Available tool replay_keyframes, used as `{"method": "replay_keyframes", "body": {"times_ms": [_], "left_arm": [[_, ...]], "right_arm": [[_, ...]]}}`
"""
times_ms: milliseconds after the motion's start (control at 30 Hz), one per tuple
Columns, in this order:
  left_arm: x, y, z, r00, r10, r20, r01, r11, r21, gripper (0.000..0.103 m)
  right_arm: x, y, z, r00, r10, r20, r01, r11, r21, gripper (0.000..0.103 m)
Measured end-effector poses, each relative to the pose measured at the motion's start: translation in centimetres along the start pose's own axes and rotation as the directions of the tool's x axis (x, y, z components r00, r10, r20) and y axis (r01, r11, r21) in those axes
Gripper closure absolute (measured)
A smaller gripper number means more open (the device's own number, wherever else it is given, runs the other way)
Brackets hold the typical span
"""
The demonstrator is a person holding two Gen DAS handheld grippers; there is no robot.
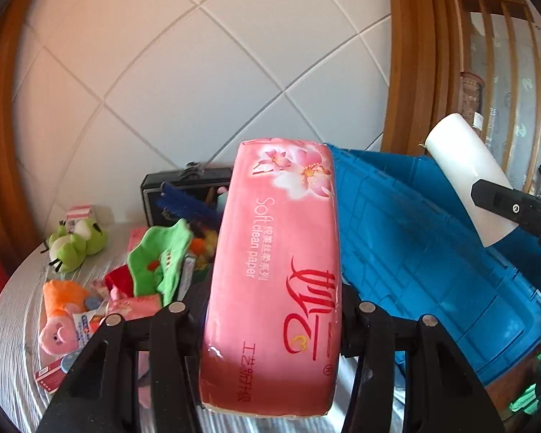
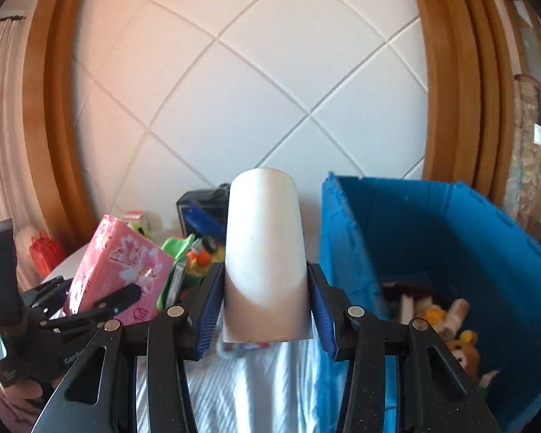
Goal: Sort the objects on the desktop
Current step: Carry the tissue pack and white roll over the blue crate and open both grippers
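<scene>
Toy-strewn striped table (image 1: 14, 328), blue bin (image 2: 432, 231)

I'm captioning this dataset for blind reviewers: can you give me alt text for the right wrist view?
The right gripper clamps a white roll upright above a striped tablecloth. To its right stands an open blue bin with plush toys inside; to its left the left gripper holds a pink tissue pack.

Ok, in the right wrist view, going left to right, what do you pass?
Left gripper holding the pink tissue pack → green plush toy → white cylinder clamped in the right gripper → blue bin with stuffed toys inside.
</scene>
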State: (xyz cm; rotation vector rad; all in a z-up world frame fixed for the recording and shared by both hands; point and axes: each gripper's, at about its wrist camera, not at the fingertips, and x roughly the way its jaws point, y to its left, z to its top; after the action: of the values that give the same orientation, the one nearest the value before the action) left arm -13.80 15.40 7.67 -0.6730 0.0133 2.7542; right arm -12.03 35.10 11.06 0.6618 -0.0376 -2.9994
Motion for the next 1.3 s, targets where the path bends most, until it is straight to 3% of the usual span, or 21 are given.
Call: {"method": "replay_keyframes", "body": {"times_ms": [167, 367, 467, 633, 867, 1000, 1167, 1200, 1267, 1300], "left_arm": [[0.3, -6.3, 2.9, 0.994, -0.103, 0.040, 0.101, 0.994, 0.046, 0.054], [1.8, -14.3, 6.0, 0.982, -0.185, 0.043, 0.180, 0.979, 0.098, 0.054], [3.1, -18.1, 7.1, 0.977, -0.213, 0.016, 0.210, 0.971, 0.112, 0.054], [5.4, -24.0, 7.0, 0.957, -0.272, -0.100, 0.283, 0.952, 0.116, 0.054], [7.2, -29.0, 6.2, 0.947, -0.249, -0.202, 0.286, 0.942, 0.178, 0.054], [7.6, -30.1, 6.0, 0.940, -0.242, -0.242, 0.289, 0.940, 0.180, 0.053], [8.0, -30.6, 5.6, 0.945, -0.204, -0.254, 0.257, 0.946, 0.198, 0.050], [8.0, -30.5, 5.6, 0.947, -0.199, -0.253, 0.253, 0.946, 0.202, 0.049], [7.5, -30.5, 5.6, 0.956, -0.185, -0.227, 0.234, 0.948, 0.213, 0.043], [7.3, -30.4, 5.7, 0.960, -0.179, -0.215, 0.226, 0.949, 0.220, 0.036]], "right_arm": [[-3.7, -5.9, 1.2, 0.987, -0.142, 0.075, 0.139, 0.990, 0.039, 0.058], [-5.8, -14.1, 1.4, 0.959, -0.280, 0.052, 0.275, 0.958, 0.081, 0.058], [-6.0, -17.7, 0.8, 0.947, -0.320, 0.025, 0.318, 0.945, 0.078, 0.058], [-5.0, -22.7, 0.1, 0.932, -0.361, -0.022, 0.361, 0.930, 0.070, 0.058], [-3.6, -27.1, -1.1, 0.925, -0.370, -0.081, 0.375, 0.925, 0.061, 0.058], [-3.1, -28.0, -1.3, 0.922, -0.372, -0.104, 0.379, 0.924, 0.048, 0.058], [-2.7, -29.2, -1.7, 0.923, -0.367, -0.116, 0.375, 0.926, 0.055, 0.058], [-2.7, -29.5, -1.7, 0.924, -0.364, -0.114, 0.372, 0.926, 0.058, 0.055], [-2.8, -29.6, -1.7, 0.927, -0.361, -0.106, 0.369, 0.927, 0.063, 0.035], [-3.0, -29.6, -1.7, 0.929, -0.356, -0.102, 0.363, 0.929, 0.067, 0.020]]}}
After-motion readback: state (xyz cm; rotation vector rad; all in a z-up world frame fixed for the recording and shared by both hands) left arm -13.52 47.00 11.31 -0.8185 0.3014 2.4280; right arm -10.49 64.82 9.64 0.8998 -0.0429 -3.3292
